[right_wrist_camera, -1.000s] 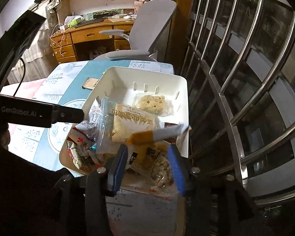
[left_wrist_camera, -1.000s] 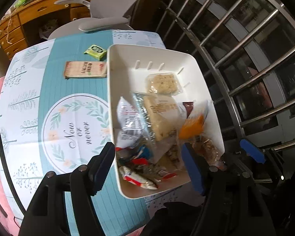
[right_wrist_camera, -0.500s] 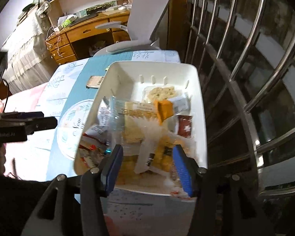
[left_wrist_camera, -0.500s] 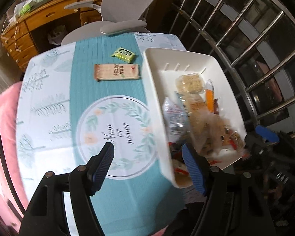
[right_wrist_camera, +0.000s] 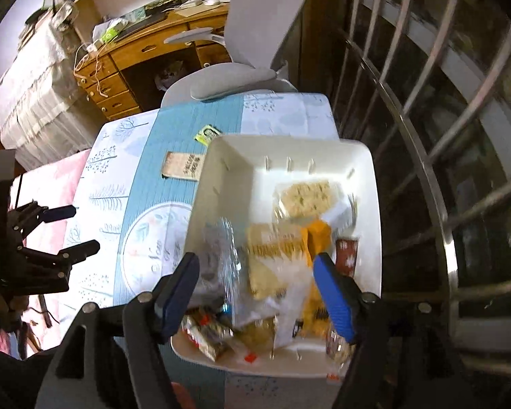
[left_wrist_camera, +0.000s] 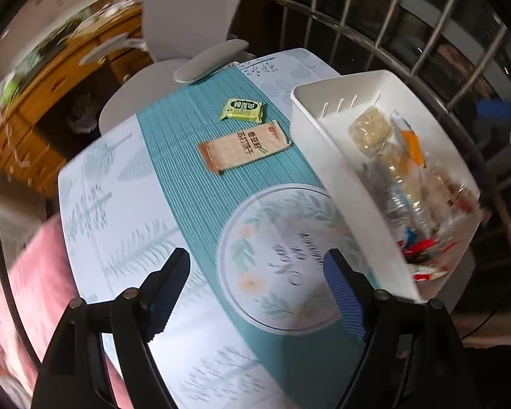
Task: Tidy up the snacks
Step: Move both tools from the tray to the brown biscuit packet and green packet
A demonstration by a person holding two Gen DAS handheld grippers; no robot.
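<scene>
On the table [left_wrist_camera: 126, 204], covered by a teal and pale blue printed cloth, white bin [left_wrist_camera: 327, 156] sits at the right side next to the metal window bars [left_wrist_camera: 460, 78]. Grey office chair [left_wrist_camera: 194, 34] behind table, wooden desk [right_wrist_camera: 143, 58] further back. Bin holds a jumble of wrapped snacks [right_wrist_camera: 282, 248]: rice-cake type pack at the far end, orange packet, clear wrappers, red-white pieces at the near end. Tan snack bar [left_wrist_camera: 245, 146] lies flat on the teal strip just left of the bin; small green packet [left_wrist_camera: 242, 110] beyond it, apart. Left gripper [left_wrist_camera: 255, 289] over the round print, jaws have just been opening, wide, nothing between. Right gripper [right_wrist_camera: 255, 293] above the bin's near end, jaws also just opening, wide, gripping nothing.
</scene>
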